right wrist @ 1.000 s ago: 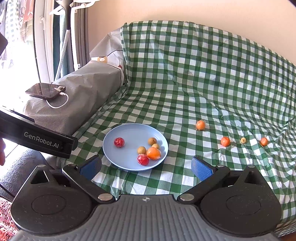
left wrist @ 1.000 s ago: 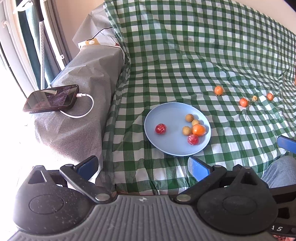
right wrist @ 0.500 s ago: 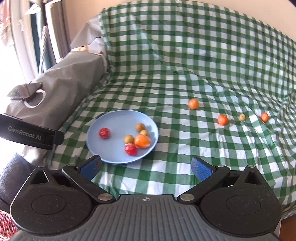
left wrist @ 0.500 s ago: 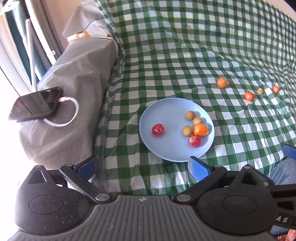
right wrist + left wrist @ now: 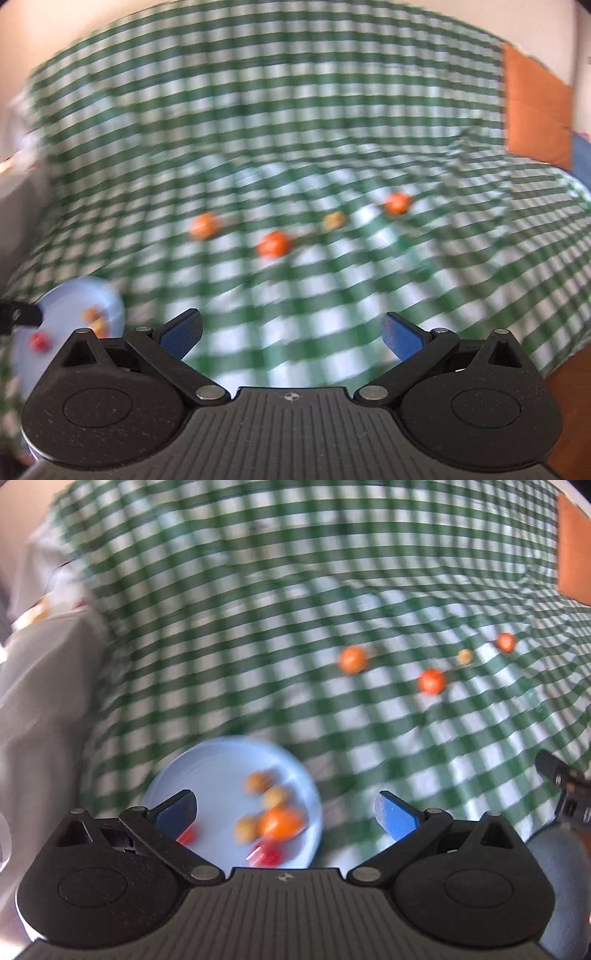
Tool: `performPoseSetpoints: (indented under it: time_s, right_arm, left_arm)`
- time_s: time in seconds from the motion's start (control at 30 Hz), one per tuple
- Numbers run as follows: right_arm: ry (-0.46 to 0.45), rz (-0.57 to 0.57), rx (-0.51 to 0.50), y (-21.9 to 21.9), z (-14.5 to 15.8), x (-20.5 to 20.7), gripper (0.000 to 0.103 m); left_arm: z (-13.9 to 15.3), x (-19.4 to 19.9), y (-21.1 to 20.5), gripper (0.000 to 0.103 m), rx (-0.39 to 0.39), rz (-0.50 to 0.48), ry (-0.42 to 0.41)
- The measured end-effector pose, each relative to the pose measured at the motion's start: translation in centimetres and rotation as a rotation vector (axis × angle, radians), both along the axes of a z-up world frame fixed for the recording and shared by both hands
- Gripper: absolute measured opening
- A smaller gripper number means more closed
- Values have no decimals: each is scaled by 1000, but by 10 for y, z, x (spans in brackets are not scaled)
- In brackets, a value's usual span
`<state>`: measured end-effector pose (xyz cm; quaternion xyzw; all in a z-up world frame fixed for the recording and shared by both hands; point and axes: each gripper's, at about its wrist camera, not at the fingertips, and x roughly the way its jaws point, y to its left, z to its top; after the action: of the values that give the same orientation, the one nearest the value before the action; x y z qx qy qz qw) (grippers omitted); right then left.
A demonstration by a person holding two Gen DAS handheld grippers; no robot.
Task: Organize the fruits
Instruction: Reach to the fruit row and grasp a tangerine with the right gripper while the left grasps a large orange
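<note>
Both jaws spread wide, holding nothing.
We judge the loose fruits [image 5: 274,243] light, round, soft: pinch each gently across its middle, toward the plate [image 5: 221,760].

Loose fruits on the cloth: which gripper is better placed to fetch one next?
Probably right. The open right gripper faces the loose fruits; the open left gripper sits over the plate.
</note>
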<state>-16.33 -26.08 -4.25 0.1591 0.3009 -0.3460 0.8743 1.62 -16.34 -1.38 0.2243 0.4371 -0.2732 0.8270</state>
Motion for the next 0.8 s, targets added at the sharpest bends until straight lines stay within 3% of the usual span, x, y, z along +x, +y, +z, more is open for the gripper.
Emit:
performPoseSetpoints:
  time_s: [0.17, 0.3, 0.43, 0.63, 0.67, 0.7, 0.8]
  right_arm:
    - [-14, -126, -43, -89, -15, 11, 102]
    - [-19, -171, -39, -166, -50, 39, 102]
    - [3, -195, -103, -239, -77, 78, 102]
    - [76, -183, -80, -310, -126, 124, 102]
    - [109, -173, -85, -314, -135, 129, 101]
    - [92, -166, -104, -314, -142, 128, 102]
    - [49, -172, -116, -313, -145, 123, 102]
  left_arm:
    - [-22, 15, -89, 103, -38, -94, 6]
    - [-52, 30, -156, 103, -52, -157, 40]
    - [-96, 47, -213, 103, 4, -162, 86]
    - [-153, 67, -249, 103, 85, -155, 110]
    - [-157, 68, -247, 103, 70, -150, 115]
    - [-156, 69, -243, 103, 32, -141, 118]
    - [-158, 71, -240, 103, 11, -134, 124]
